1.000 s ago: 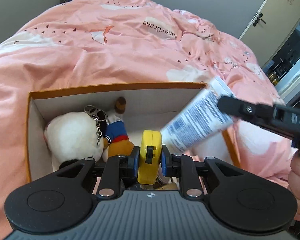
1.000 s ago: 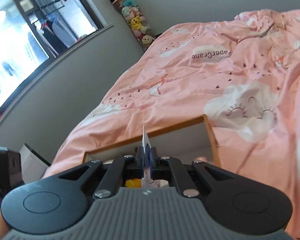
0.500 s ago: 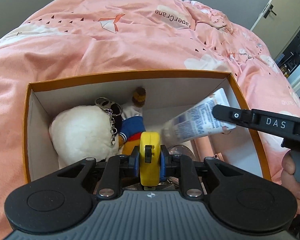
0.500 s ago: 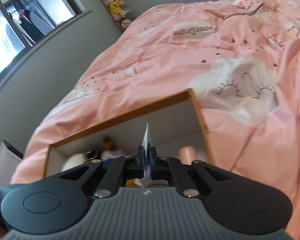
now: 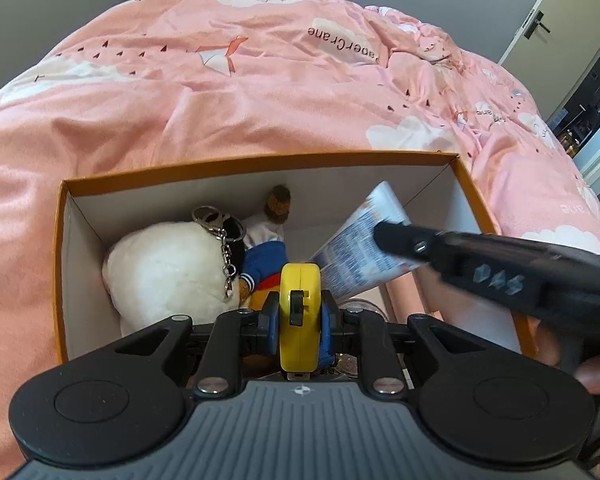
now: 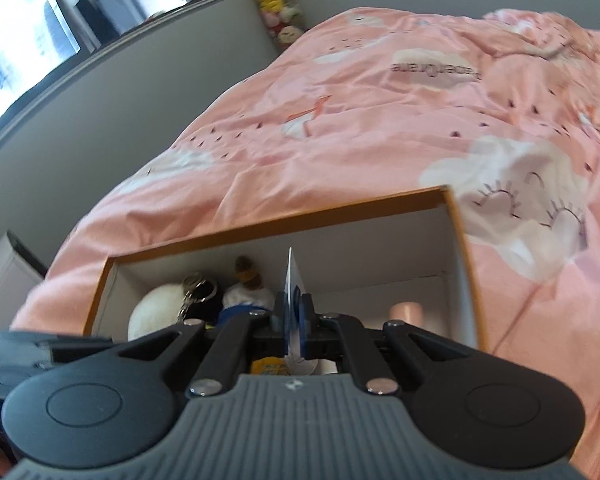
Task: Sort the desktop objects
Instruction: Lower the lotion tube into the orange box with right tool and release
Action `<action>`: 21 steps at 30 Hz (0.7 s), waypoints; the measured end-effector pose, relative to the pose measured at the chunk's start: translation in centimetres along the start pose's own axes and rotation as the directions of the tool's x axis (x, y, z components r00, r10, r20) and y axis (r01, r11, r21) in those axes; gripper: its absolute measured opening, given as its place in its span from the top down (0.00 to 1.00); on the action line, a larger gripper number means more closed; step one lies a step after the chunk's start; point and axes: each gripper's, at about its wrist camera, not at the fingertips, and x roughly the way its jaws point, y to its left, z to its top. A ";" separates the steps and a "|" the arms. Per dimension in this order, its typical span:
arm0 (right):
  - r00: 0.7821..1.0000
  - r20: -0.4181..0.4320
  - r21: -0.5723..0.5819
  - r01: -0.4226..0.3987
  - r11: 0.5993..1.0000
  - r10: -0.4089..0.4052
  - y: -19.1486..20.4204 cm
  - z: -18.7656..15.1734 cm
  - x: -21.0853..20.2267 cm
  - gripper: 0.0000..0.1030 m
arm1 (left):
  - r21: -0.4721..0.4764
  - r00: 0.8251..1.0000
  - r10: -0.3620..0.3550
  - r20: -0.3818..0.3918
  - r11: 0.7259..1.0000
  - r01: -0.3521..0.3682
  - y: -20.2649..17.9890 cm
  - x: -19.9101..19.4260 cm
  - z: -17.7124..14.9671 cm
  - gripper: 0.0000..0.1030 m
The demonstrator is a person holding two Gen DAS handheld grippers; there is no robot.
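Both over the box [image 5: 260, 168] on the bed: left tongs [image 5: 299, 320] clamp a yellow tape [image 5: 299, 312], right tongs [image 6: 294, 320] pinch a tube [image 5: 360, 252] by its flat end, angled down for dropping in.

Right tool [image 6: 294, 320] clamps flat tube [image 6: 291, 300] edge-on over orange box [image 6: 276, 222].

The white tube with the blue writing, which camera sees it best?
The left wrist camera. There the white tube shows its flat printed side, slanting over the orange box, pinched by the right hand-held gripper. The right wrist camera sees it only edge-on, a thin sliver between the closed fingers.
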 end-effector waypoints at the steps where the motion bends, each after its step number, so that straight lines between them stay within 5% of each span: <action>1: 1.000 0.000 -0.021 0.008 1.000 -0.008 0.3 -0.1 0.2 0.95 | -0.002 1.000 -0.007 0.003 1.000 0.007 0.1 -0.1 0.1 0.78; 9: 0.999 -0.019 -0.051 -0.051 0.997 0.050 0.7 -0.7 -0.7 0.89 | -0.017 0.999 -0.045 0.011 0.999 0.045 0.2 -1.3 -0.1 0.78; 14: 0.996 0.041 -0.049 -0.073 0.996 0.075 0.6 -0.5 -3.9 0.79 | -0.032 0.995 -0.102 0.022 0.994 0.103 -0.2 -2.8 -0.4 0.78; 21: 0.979 0.197 -0.004 0.056 0.998 -0.055 -2.0 -2.0 -8.6 0.78 | 0.042 0.987 -0.161 -0.007 0.986 0.161 -3.5 -1.8 -0.5 0.78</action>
